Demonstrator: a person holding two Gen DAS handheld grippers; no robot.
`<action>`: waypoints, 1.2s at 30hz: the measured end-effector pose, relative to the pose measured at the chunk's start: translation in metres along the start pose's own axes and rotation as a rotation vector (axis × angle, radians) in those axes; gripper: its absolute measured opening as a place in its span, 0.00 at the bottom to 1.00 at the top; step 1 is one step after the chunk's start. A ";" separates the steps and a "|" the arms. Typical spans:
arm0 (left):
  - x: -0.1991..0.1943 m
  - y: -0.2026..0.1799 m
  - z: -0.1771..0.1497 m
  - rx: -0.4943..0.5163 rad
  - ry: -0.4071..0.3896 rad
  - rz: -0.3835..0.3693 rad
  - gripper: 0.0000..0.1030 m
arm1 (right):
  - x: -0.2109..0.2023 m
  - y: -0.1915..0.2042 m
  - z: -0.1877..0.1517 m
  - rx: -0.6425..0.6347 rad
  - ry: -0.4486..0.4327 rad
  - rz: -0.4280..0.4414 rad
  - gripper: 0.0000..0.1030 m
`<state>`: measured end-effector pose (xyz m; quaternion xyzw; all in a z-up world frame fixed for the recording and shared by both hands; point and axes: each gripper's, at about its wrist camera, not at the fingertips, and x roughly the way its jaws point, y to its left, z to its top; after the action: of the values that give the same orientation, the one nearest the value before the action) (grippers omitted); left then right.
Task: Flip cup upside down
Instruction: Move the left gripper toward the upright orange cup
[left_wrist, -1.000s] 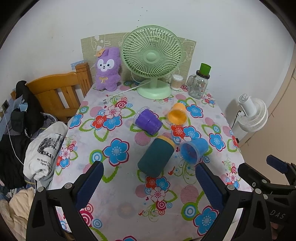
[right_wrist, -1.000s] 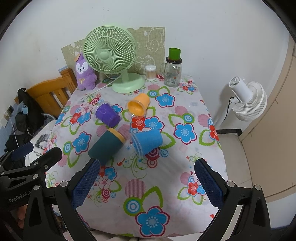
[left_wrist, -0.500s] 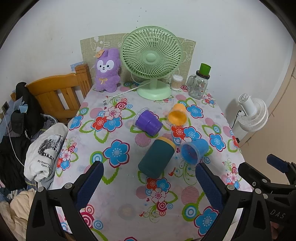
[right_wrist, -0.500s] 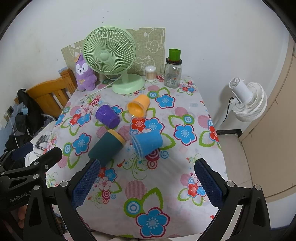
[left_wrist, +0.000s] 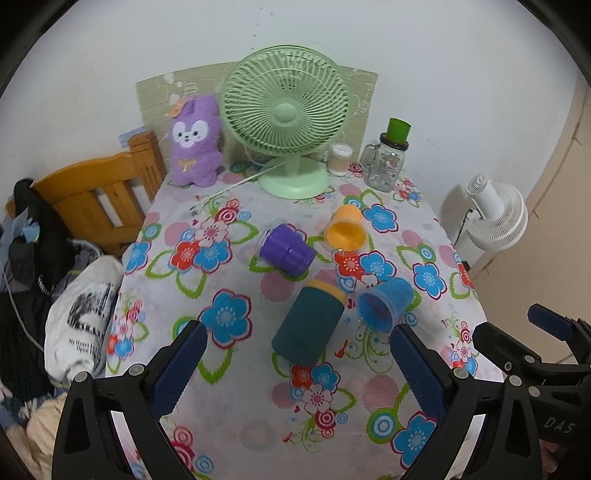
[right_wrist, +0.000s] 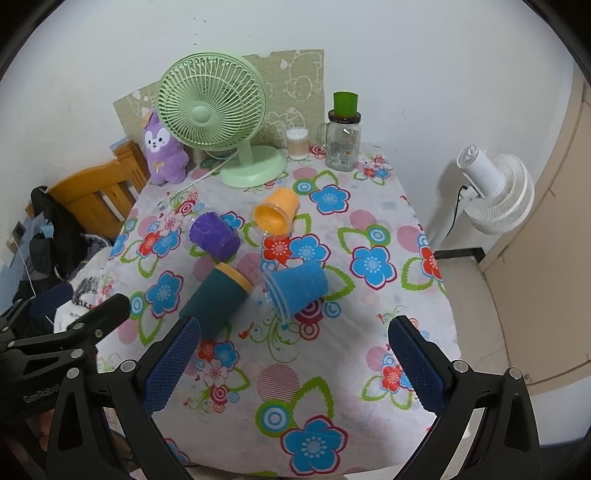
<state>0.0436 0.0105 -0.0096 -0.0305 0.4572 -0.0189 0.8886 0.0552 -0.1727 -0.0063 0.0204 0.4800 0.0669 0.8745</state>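
Several cups lie on their sides on the flowered tablecloth (left_wrist: 236, 398): a dark teal cup with a yellow rim (left_wrist: 308, 323) (right_wrist: 214, 293), a blue cup (left_wrist: 384, 302) (right_wrist: 297, 288), a purple cup (left_wrist: 286, 249) (right_wrist: 214, 236) and an orange cup (left_wrist: 345, 230) (right_wrist: 277, 214). My left gripper (left_wrist: 295, 363) is open and empty, hovering just short of the teal cup. My right gripper (right_wrist: 293, 363) is open and empty, short of the blue cup. Each gripper shows at the edge of the other's view.
A green desk fan (left_wrist: 286, 122), a purple plush (left_wrist: 194, 142), a cotton-swab jar (left_wrist: 340, 158) and a glass mug with a green lid (left_wrist: 386, 162) stand at the table's back. A wooden chair (left_wrist: 96, 195) with clothes is left; a white fan (left_wrist: 498, 214) right.
Both grippers have drifted slightly forward toward the cups. The cups have not moved.
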 end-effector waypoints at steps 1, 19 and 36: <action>0.003 0.000 0.004 0.013 0.005 -0.006 0.97 | 0.001 0.001 0.003 0.005 0.003 -0.001 1.00; 0.093 -0.031 0.083 0.133 0.059 -0.018 0.97 | 0.074 -0.037 0.071 0.029 0.052 -0.044 1.00; 0.198 -0.073 0.125 0.231 0.163 0.058 0.97 | 0.169 -0.088 0.116 0.081 0.111 0.020 1.00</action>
<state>0.2602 -0.0703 -0.0922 0.0870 0.5235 -0.0483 0.8462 0.2510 -0.2339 -0.0938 0.0570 0.5300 0.0573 0.8442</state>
